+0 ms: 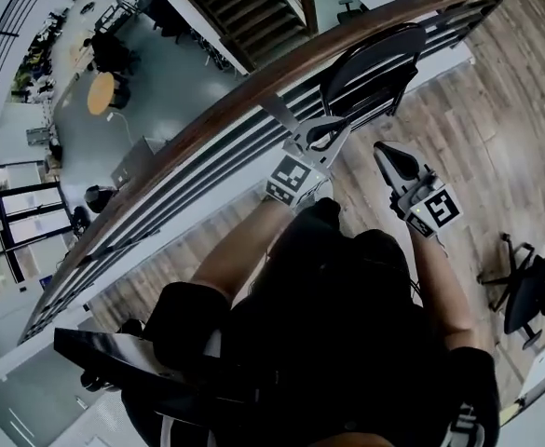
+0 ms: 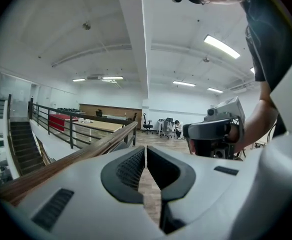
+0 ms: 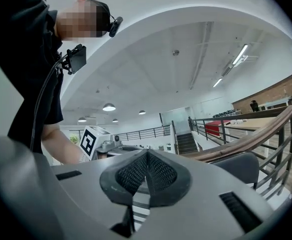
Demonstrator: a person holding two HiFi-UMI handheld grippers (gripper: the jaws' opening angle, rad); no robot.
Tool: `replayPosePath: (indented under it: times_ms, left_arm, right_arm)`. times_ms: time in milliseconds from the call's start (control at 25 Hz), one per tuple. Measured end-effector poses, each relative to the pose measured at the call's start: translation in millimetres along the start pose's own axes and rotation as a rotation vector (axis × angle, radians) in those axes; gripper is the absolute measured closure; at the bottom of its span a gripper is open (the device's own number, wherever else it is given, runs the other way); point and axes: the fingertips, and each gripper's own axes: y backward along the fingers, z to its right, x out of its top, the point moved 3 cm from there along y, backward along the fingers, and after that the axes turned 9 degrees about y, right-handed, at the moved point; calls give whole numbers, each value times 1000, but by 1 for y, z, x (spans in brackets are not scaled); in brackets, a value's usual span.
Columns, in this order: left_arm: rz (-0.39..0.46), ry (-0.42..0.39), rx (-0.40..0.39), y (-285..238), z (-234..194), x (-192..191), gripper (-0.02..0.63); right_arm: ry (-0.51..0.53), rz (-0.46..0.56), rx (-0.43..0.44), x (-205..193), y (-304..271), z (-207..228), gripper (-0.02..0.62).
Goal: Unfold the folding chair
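Chair (image 1: pixel 374 63) is folded flat and black, standing upright against the railing (image 1: pixel 207 124) on the wood floor (image 1: pixel 477 128), ahead of the person and beyond both tools. Left gripper (image 1: pixel 326 134) is held out toward the chair's lower part, with its marker cube facing the head camera. In its own view the two ribbed pads meet along a thin seam with nothing between them, so it is clenched and empty. Right gripper (image 1: pixel 395 160) is just beside it, to the right in the head view, and points the same way. Its pads are also pressed together, and only floor and railing bars show past the tips, so it is likewise clenched on nothing. In the right gripper view the chair's dark back sits low at the right, under the wooden handrail and clear of the jaws. Each gripper view catches the other gripper off to one side. No jaw is on the chair; it is not yet opened. An office chair (image 1: pixel 531 291) stands well apart at the right edge of the head view. Beyond the railing is a lower level with desks and a stair.
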Motion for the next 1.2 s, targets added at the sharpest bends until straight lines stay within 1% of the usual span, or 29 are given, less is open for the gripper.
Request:
replayPosePath:
  times_ms: [80,160,280,400,640,720,840,1040,1200]
  left_arm:
    - [-18,42,14,-13,-26,-11,604]
    - [-50,75,52,-27,-54,-24,604]
    - [-123,71,125,-47,-90,-46,595]
    - [-220,68,189,-64,-117,-70,535]
    - [-353,51,292,-93,-145,-101,435]
    - [-370,60,319,-100,-152,-107,417]
    - [-379,67,353,-106,-164,-113,397]
    - [-426,42,351,-120,-171,-123,385]
    - [-429,12,368,-125,-173,-128,385]
  right_arm:
    - [-12,-3,-7,-7,-17,13,601]
    - [-16,-33,-13,-19,-30,27,602]
    - [-26,-74,-12,-40,-48,46,601]
    - [-64,-90,0,-57,-61,59,601]
    - [-138,-97,1,-80,-60,77,601]
    - [-139,-113,-2,-88,-54,78,601]
    - [-92,-159,12,-96,-48,71,601]
    - [-83,-173,10,-100,-41,69,601]
    - [-97,-179,-6,-108,-31,71,601]
